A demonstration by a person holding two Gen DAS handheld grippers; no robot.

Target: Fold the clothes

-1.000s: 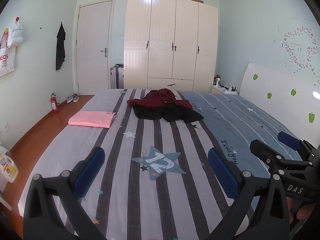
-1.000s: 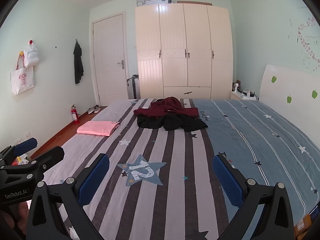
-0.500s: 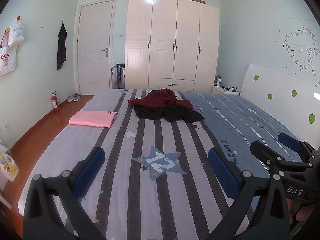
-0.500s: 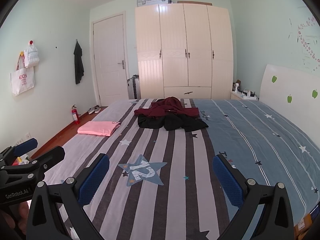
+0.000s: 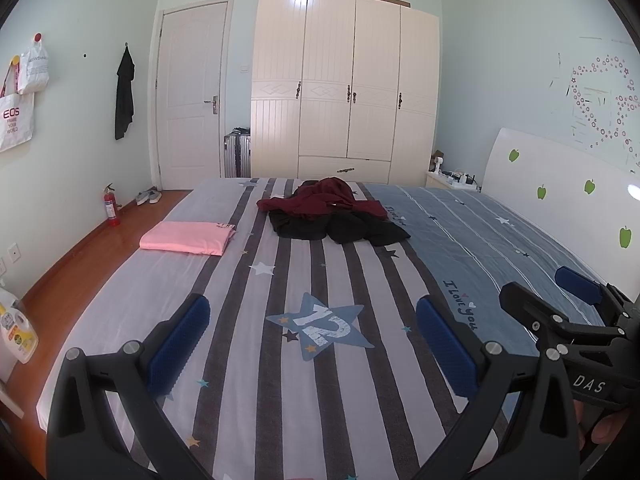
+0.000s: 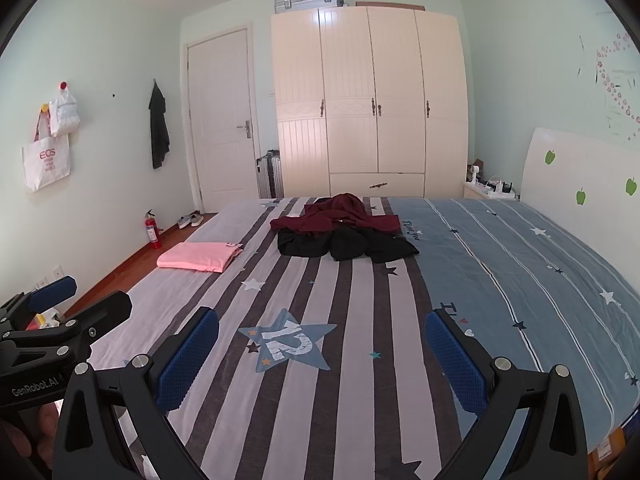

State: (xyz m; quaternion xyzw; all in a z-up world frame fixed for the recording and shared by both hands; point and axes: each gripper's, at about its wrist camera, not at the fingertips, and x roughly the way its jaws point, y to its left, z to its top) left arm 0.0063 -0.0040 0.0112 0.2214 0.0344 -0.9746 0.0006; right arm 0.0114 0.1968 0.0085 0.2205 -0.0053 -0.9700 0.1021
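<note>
both tongs hang over the near end of the bed, spread wide and holding nothing: left tongs, right tongs. each pair shows at the edge of the other's view. a heap of unfolded clothes, dark red on black, lies at the far middle of the bed, well apart from the tongs. a folded pink garment lies to its left.
</note>
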